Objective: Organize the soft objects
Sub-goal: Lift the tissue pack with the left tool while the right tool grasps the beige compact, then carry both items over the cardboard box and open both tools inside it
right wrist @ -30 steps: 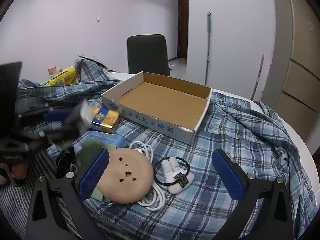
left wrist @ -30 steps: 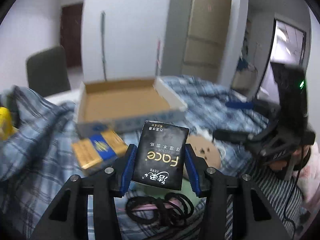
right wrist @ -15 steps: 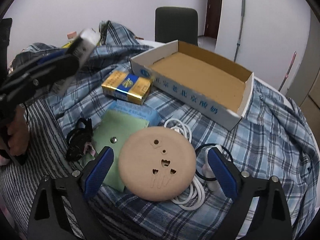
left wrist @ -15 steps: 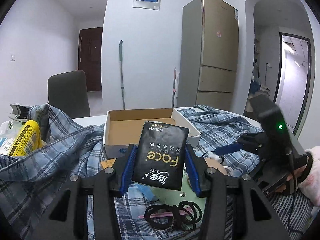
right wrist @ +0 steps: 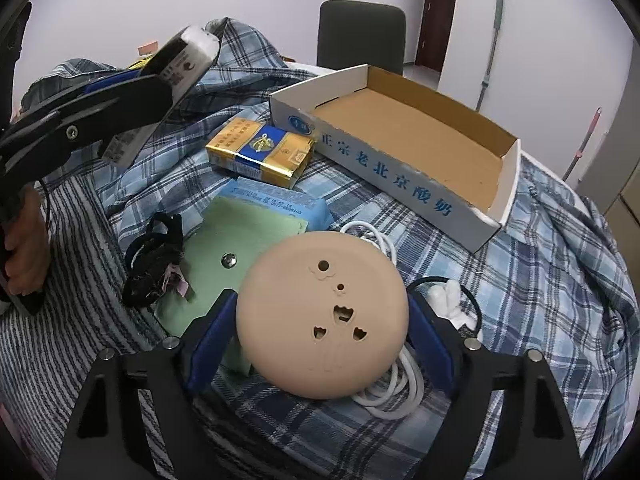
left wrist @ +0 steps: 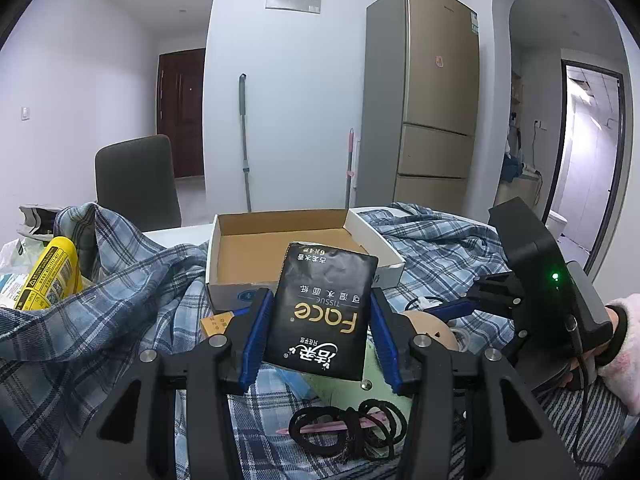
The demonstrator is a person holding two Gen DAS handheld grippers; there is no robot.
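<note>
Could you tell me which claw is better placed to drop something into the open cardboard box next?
Left: the left claw already grips the tissue pack aloft, before the cardboard box. The right claw has just been closing round the beige disc, low on the cloth.

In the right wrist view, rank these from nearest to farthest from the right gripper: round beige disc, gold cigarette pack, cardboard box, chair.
1. Round beige disc: between the jaws of the right gripper, which have just been closing.
2. Gold cigarette pack: beyond the disc, up and left.
3. Cardboard box: behind the pack, to the right.
4. Chair: past the table's far edge.
</note>
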